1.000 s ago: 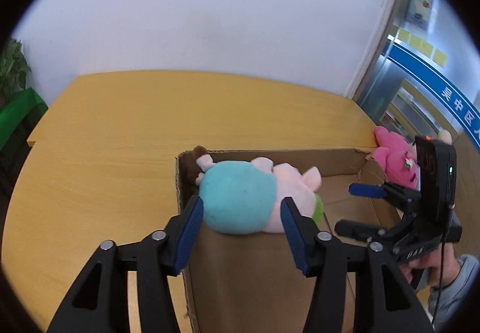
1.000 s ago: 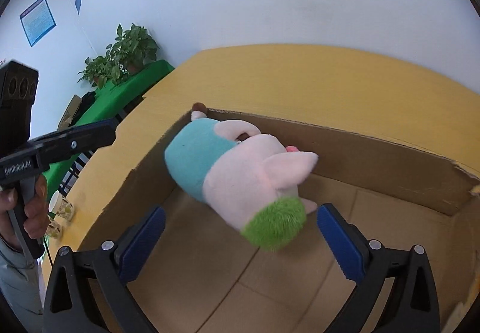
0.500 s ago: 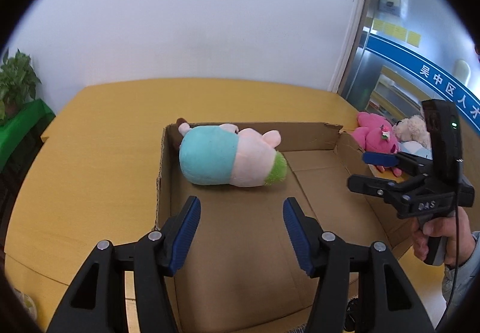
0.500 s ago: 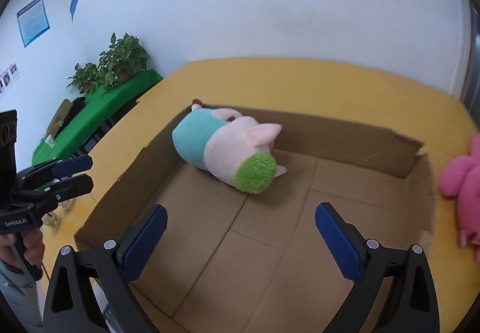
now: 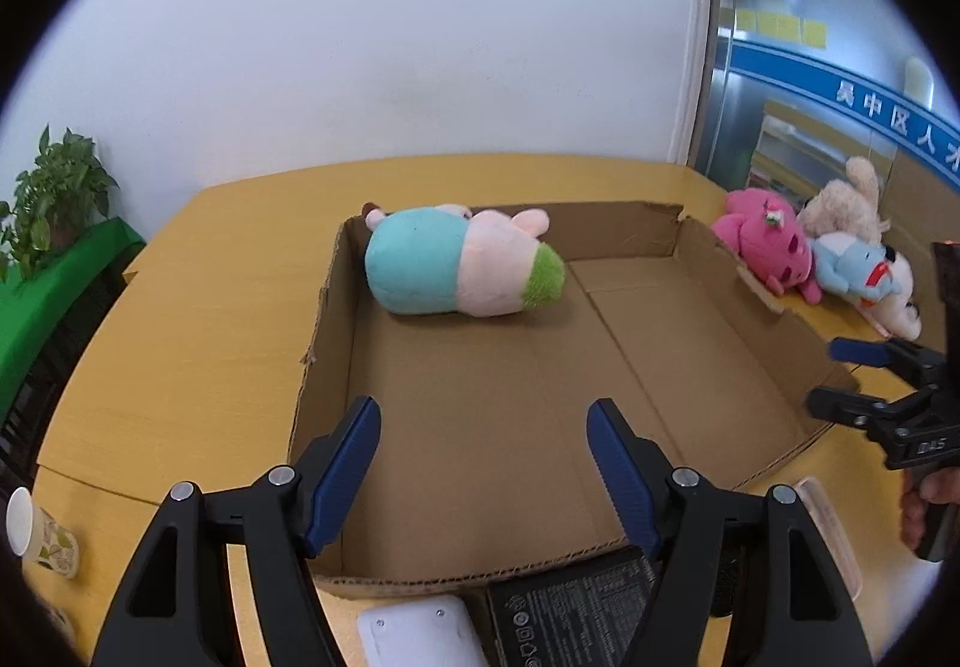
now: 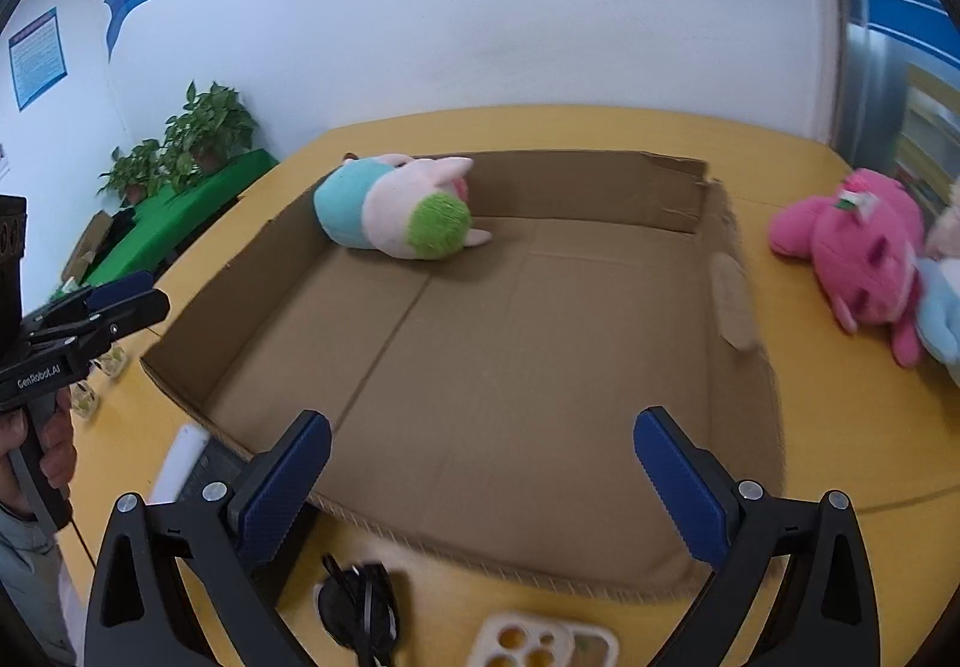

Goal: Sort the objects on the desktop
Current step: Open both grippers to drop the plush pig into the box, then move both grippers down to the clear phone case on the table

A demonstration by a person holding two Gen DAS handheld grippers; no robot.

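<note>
A teal, pink and green plush toy [image 5: 456, 262] lies in the far left corner of an open cardboard box [image 5: 327, 319] on the yellow table; it also shows in the right wrist view [image 6: 396, 208], inside the box [image 6: 741, 301]. My left gripper [image 5: 483, 466] is open and empty over the box's near edge. My right gripper [image 6: 480, 478] is open and empty over the near edge too, and shows at the right of the left wrist view [image 5: 840, 376]. A pink plush [image 6: 864, 247] lies on the table right of the box.
Pink [image 5: 765, 244], beige [image 5: 846, 205] and blue-white [image 5: 864, 271] plush toys lie right of the box. A black device [image 5: 570, 601] and white block [image 5: 414, 631] sit before it. Paper cup [image 5: 36, 532] at left. Sunglasses [image 6: 357, 607] and phone case [image 6: 540, 643] lie near.
Both grippers have pulled back from the plush toy toward the box's near edge, open throughout. The toy stays lying in the far left corner of the box.
</note>
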